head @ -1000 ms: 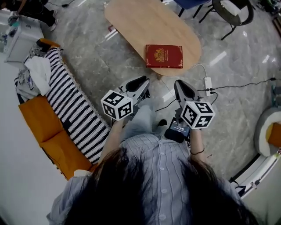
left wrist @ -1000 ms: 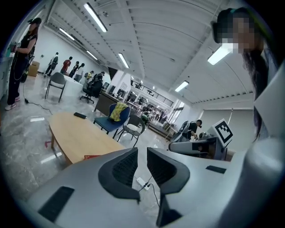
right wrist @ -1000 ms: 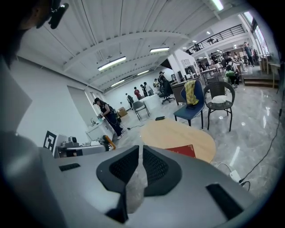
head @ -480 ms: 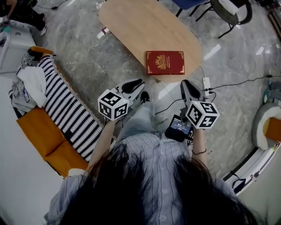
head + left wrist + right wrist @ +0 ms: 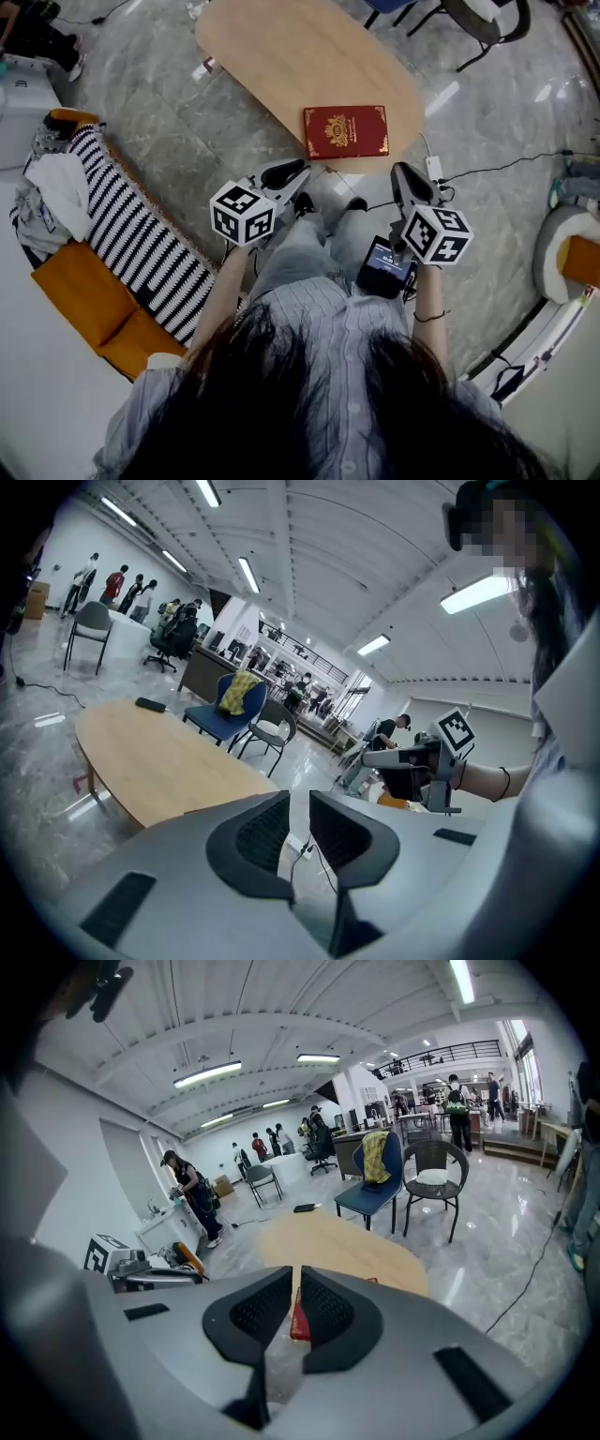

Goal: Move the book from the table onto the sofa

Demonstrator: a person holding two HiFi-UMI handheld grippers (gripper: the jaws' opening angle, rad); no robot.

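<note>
Both grippers are sitting nearer the table (image 5: 281, 56) than a second ago. The left gripper (image 5: 289, 175) and right gripper (image 5: 405, 180) are keeping their jaws almost together and are holding nothing.

The book (image 5: 345, 131) is lying flat, cover up, at the near end of the table. It is just ahead of the grippers. Its long side is running left to right in the head view, along the table's near edge.

Only the head view is showing the whole book and the sofa (image 5: 75, 281) on the left, with a striped blanket (image 5: 141, 244) on it. The right gripper view is catching just a red sliver of the book (image 5: 298, 1322) past its jaws. The left gripper view is showing the table top (image 5: 159, 761) and the right gripper (image 5: 375, 758).
</note>
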